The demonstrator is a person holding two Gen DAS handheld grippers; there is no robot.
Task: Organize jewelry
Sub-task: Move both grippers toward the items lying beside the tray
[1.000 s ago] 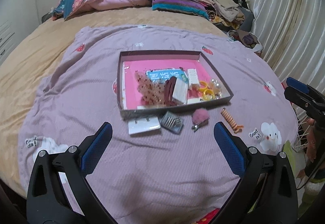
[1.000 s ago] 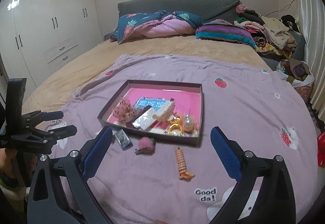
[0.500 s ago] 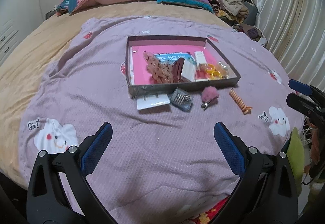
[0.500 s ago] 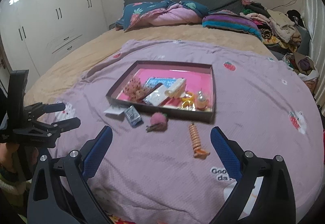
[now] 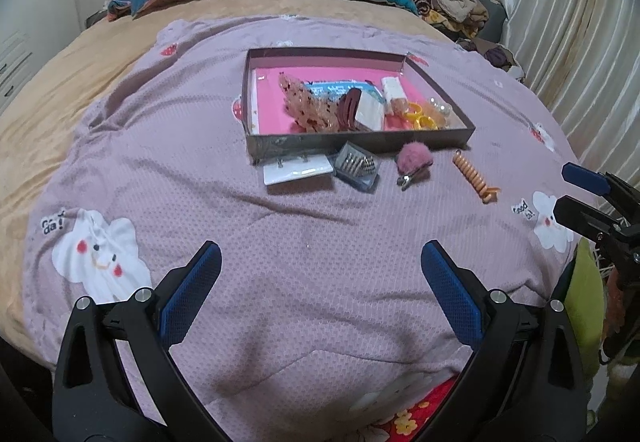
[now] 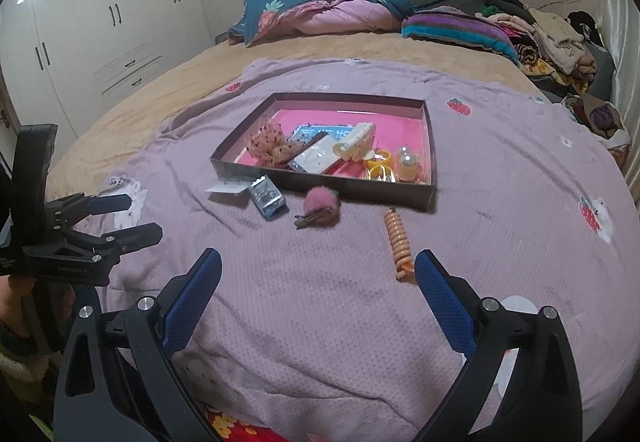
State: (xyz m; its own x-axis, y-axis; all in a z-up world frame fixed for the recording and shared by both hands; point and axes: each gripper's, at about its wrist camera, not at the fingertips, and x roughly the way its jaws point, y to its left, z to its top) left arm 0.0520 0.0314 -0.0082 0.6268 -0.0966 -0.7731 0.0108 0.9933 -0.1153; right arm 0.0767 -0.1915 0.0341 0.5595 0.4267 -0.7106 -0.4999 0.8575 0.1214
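Tray (image 5: 360, 139) on the bed already holds several pieces; four wait on the blanket just outside its near wall: white card (image 5: 298, 170), small packet (image 5: 356, 163), pink pompom clip (image 5: 414, 158), orange spiral (image 5: 474, 174); left tool (image 5: 320, 284) and right tool (image 6: 318, 288) both gape wide, empty, well short of them.

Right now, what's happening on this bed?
A person holds a two-finger gripper in each hand over a purple blanket. Left gripper and right gripper are both open and empty. A shallow box with a pink floor already holds several hair pieces. Lying outside along its near wall: a white card, a small clip packet, a pink pom-pom clip and an orange spiral tie. Nothing is gripped.
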